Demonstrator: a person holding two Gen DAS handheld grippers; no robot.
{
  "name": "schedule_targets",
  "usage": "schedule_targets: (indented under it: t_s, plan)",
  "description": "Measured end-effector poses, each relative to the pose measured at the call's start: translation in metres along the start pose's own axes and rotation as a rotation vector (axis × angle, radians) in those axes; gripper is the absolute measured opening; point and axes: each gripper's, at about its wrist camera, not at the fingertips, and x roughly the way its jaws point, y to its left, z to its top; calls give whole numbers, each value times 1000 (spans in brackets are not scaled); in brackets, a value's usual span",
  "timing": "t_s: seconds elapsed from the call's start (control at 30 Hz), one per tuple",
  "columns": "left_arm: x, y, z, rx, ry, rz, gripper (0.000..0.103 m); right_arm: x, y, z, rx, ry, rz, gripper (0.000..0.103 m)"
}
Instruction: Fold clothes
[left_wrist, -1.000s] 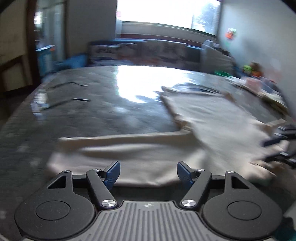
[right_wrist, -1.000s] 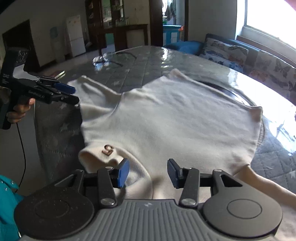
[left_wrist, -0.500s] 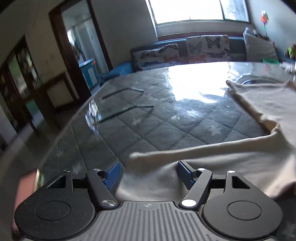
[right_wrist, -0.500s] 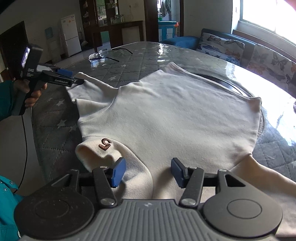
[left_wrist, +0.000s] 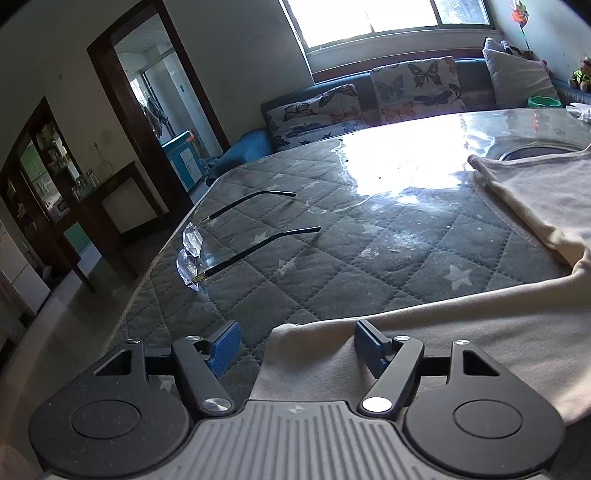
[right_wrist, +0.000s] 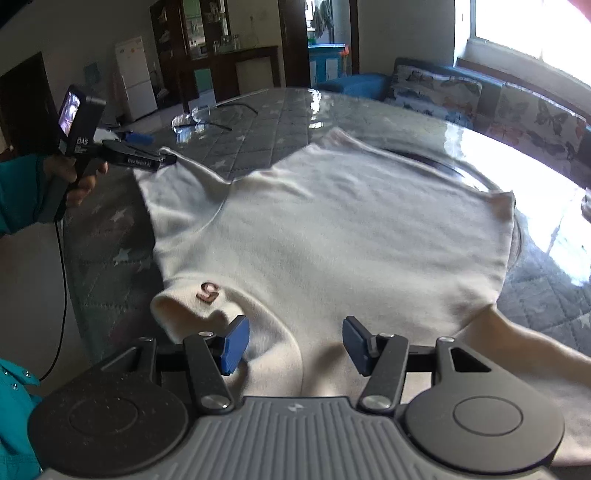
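A cream long-sleeved top (right_wrist: 332, 236) lies spread on the quilted grey table (right_wrist: 255, 129), with a small brown mark (right_wrist: 207, 291) near its neck. My left gripper (left_wrist: 295, 347) is open at the end of the left sleeve (left_wrist: 443, 332), the cuff lying between its fingers. It also shows in the right wrist view (right_wrist: 147, 157) at the sleeve tip. My right gripper (right_wrist: 293, 345) is open just above the collar area, with cloth between its blue pads.
A pair of glasses (left_wrist: 229, 240) lies open on the table's left part, also visible in the right wrist view (right_wrist: 199, 123). A sofa with butterfly cushions (left_wrist: 369, 99) runs behind the table. The table edge (left_wrist: 155, 266) drops to the floor on the left.
My left gripper swung left along the sleeve to its cuff end. My right gripper stayed over the collar and its jaws widened a little.
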Motion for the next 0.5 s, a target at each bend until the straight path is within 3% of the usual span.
schedule_targets:
  t_s: [0.17,0.33,0.5]
  plan:
    - [-28,-7,12,-25,-60,-29,74,-15,0,2,8,-53,-9,60]
    - [-62,-37,23,-13,-136,-162,75,-23,-16,1,58,-86,-62,62]
    - [-80,-82,31,-19,-157,-358,75,-18,-34,-10,132,-70,-103,62]
